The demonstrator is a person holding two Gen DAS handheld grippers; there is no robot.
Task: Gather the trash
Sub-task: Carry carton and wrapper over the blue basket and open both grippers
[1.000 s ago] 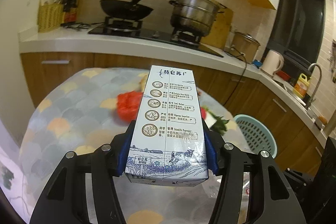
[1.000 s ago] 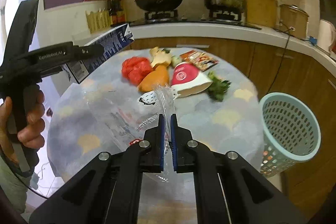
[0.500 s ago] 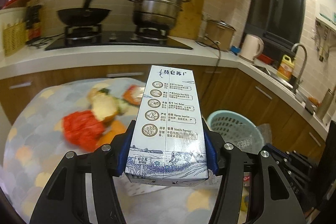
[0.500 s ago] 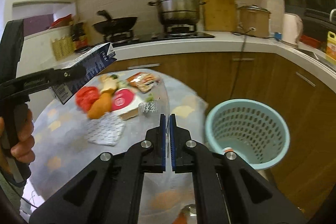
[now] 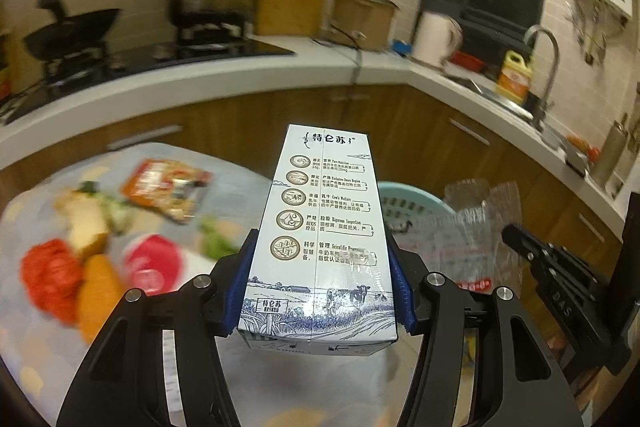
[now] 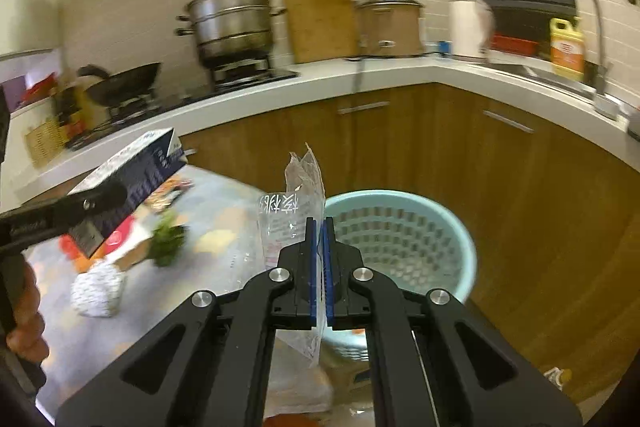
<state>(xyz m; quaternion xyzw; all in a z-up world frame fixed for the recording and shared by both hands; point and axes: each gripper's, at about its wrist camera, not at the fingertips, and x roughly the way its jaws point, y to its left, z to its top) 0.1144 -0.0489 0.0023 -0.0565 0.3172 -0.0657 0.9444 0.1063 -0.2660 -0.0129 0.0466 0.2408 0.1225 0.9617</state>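
Note:
My left gripper (image 5: 318,259) is shut on a white and blue milk carton (image 5: 324,227), its blue pads pressed on both long sides. The same carton (image 6: 128,183) shows at the left of the right wrist view, held above the table. My right gripper (image 6: 319,227) is shut on a clear plastic wrapper (image 6: 298,211) that sticks up past its tips and hangs below them. That wrapper (image 5: 476,227) also shows at the right of the left wrist view. A light blue perforated bin (image 6: 404,239) stands on the floor just beyond the right gripper; its rim (image 5: 404,193) peeks out behind the carton.
On the round patterned table (image 5: 40,327) lie a red crumpled bag (image 5: 48,275), an orange piece (image 5: 98,291), a red-topped cup (image 5: 154,263), a snack packet (image 5: 168,187) and greens (image 6: 166,241). A white patterned wad (image 6: 96,289) lies near the edge. Wooden cabinets (image 6: 520,187) curve behind the bin.
Both grippers have swung right with their loads, off the table's middle toward the blue bin. The bin now sits straight ahead of the right gripper and larger in view.

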